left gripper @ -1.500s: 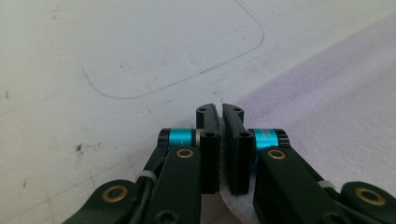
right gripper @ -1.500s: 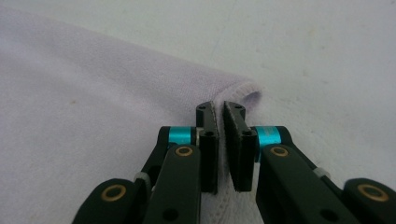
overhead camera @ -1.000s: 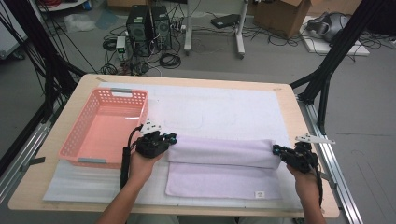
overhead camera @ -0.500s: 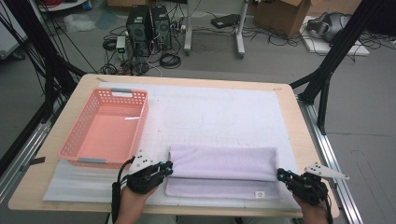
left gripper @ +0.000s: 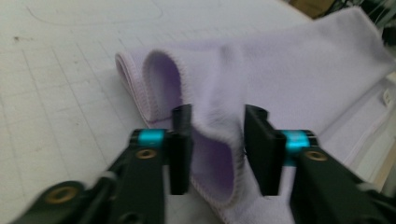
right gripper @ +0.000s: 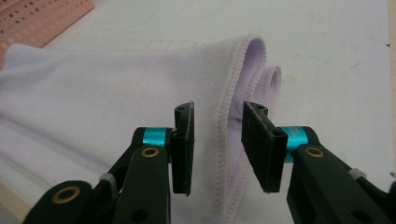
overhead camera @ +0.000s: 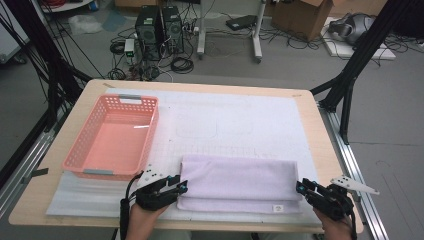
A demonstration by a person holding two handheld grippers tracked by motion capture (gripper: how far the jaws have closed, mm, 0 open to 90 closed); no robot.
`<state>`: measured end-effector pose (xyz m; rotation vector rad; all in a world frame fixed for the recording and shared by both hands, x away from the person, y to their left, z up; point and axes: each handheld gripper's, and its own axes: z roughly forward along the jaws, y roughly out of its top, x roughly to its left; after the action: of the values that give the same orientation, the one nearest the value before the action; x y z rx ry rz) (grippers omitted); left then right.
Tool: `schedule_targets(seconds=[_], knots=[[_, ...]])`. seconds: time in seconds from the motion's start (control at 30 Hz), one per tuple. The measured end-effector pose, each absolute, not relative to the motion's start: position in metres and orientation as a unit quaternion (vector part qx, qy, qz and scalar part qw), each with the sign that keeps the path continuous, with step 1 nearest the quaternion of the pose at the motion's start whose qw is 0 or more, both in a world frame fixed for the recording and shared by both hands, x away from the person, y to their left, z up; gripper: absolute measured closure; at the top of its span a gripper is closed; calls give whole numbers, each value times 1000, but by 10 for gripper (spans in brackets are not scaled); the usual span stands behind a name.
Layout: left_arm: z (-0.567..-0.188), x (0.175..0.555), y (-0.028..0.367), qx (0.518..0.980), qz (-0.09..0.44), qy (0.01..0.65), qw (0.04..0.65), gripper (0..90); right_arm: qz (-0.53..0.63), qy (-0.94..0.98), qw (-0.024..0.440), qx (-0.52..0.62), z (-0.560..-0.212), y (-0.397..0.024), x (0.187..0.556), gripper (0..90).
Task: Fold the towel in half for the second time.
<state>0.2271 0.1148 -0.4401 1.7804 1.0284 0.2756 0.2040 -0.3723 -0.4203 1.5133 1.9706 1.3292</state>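
Observation:
A lavender towel (overhead camera: 237,182) lies folded in a long strip on the white mat (overhead camera: 225,120) near the table's front edge. My left gripper (overhead camera: 181,188) is at the towel's near left corner. In the left gripper view its jaws (left gripper: 217,140) have just been opening, and a raised fold of towel (left gripper: 280,74) stands loosely between them. My right gripper (overhead camera: 300,187) is at the near right corner. Its jaws (right gripper: 217,140) have also just been opening, with the stitched towel edge (right gripper: 93,84) lying between the pads, unpressed.
A pink plastic basket (overhead camera: 152,135) with nothing in it stands on the mat at the left, just beyond my left gripper. The wooden table (overhead camera: 320,130) ends close to my right gripper. Computers, cables and frame legs are on the floor beyond.
Both grippers came toward the front edge, drawing the towel's top layer over into a narrower fold. Their jaws, shut on the cloth before, now stand apart.

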Motion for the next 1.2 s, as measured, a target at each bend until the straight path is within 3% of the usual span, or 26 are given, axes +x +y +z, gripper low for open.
schedule_targets(seconds=[0.1, 0.2, 0.23, 0.6, 0.67, 0.77, 0.87, 0.97, 1.0, 1.07, 1.1, 1.2], knots=[[-443, 229, 112, 749, 112, 425, 495, 817, 459, 693, 166, 531, -422, -368, 211, 672], [-442, 229, 113, 747, 110, 425, 499, 849, 446, 705, 158, 528, -426, -364, 217, 844], [-442, 228, 114, 744, 110, 425, 504, 852, 444, 710, 152, 525, -427, -363, 217, 864], [-435, 203, 125, 734, 92, 408, 535, 850, 462, 702, 153, 520, -415, -380, 178, 874], [-437, 202, 127, 735, 82, 408, 535, 821, 453, 708, 144, 522, -420, -381, 172, 869], [-435, 205, 130, 719, 81, 426, 543, 627, 430, 710, 144, 539, -425, -378, 168, 709], [-435, 208, 128, 720, 80, 423, 544, 596, 433, 704, 157, 540, -422, -375, 171, 642], [-440, 210, 122, 734, 85, 422, 525, 617, 424, 702, 173, 546, -423, -369, 178, 622], [-442, 211, 120, 738, 84, 420, 521, 649, 420, 701, 174, 549, -425, -368, 181, 659], [-444, 212, 116, 749, 97, 410, 511, 821, 417, 712, 166, 540, -428, -367, 184, 835], [-444, 211, 115, 751, 100, 409, 509, 869, 412, 719, 165, 534, -429, -365, 183, 866], [-441, 206, 120, 750, 93, 405, 515, 882, 409, 730, 164, 522, -426, -365, 174, 872]])
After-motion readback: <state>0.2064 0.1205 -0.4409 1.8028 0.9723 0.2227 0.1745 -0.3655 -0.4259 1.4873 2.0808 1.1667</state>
